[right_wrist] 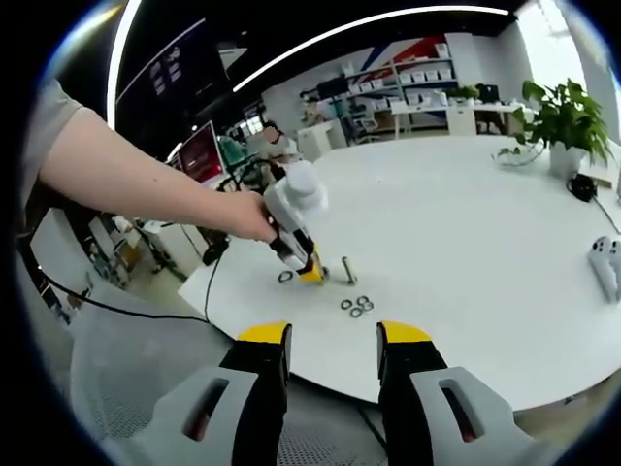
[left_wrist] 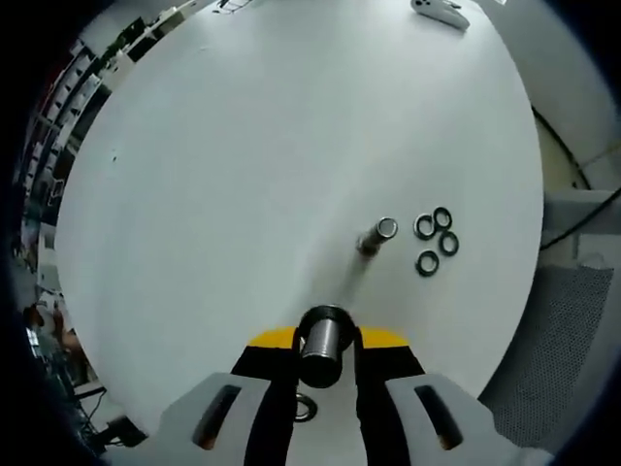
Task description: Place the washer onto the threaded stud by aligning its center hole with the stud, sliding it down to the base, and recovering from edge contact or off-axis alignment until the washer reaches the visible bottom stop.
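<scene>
The left gripper (left_wrist: 325, 374) pinches an upright threaded stud (left_wrist: 323, 340) between its jaws, a loose washer (left_wrist: 305, 408) lying on the white table (left_wrist: 243, 175) just below. A second stud (left_wrist: 376, 236) stands beyond, four washers (left_wrist: 436, 238) clustered beside it. The right gripper (right_wrist: 333, 354) hangs spread and empty off the table's edge; its view alone shows the person's arm (right_wrist: 136, 184) and a potted plant (right_wrist: 560, 121).

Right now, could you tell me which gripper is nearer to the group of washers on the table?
Left. The left gripper is down at the table beside the washers; the right gripper sits back beyond the table edge.
</scene>
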